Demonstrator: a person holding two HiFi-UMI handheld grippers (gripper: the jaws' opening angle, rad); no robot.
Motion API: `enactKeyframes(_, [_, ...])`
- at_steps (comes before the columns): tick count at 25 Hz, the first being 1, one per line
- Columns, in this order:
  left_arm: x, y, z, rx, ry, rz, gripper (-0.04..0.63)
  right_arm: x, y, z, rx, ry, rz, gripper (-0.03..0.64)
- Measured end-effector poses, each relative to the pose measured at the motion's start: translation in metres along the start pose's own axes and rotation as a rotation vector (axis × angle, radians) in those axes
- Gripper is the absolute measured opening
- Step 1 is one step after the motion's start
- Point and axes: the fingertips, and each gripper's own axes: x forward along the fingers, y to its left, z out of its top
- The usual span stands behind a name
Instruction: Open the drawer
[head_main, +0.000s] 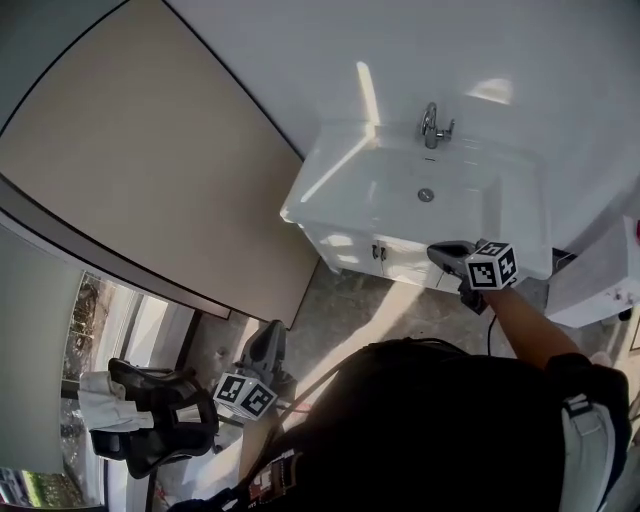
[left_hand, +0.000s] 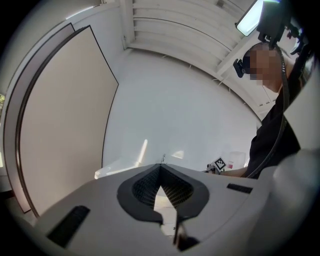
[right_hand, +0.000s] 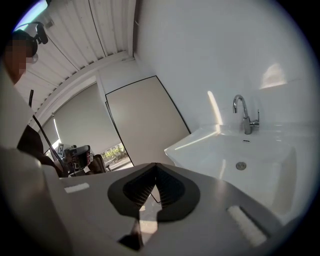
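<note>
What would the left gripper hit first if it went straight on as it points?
Probably the white sink cabinet: its front shows through the gap under the left gripper's closed tips, with the faucet just above them. Nothing visible in between; depth unclear.

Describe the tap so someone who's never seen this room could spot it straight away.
Find the big white washbasin. The tap stands at the middle of its back rim, straight behind the round drain. It is the only shiny metal upright there, with a curved spout.
</note>
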Motion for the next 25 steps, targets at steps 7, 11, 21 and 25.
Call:
enactKeyframes(7, [0.117, 0.012, 0.020, -0.009, 0.012, -0.027, -0.009, 0.031, -0.074, 0.056, -0.022, -0.005, 0.037, 0.002])
enactKeyframes(11, [0.168, 0.011, 0.021, 0.000, 0.033, -0.086, -0.009, 0.027, -0.109, 0.067, -0.003, -0.024, 0.006, 0.002])
enactKeyframes(21, [0.261, 0.050, 0.033, 0.002, 0.069, -0.279, -0.009, 0.019, -0.158, 0.083, 0.055, -0.085, -0.188, 0.002])
enactKeyframes(25, [0.300, 0.083, 0.051, 0.019, 0.088, -0.409, -0.009, 0.029, -0.164, 0.098, 0.084, -0.150, -0.319, 0.002])
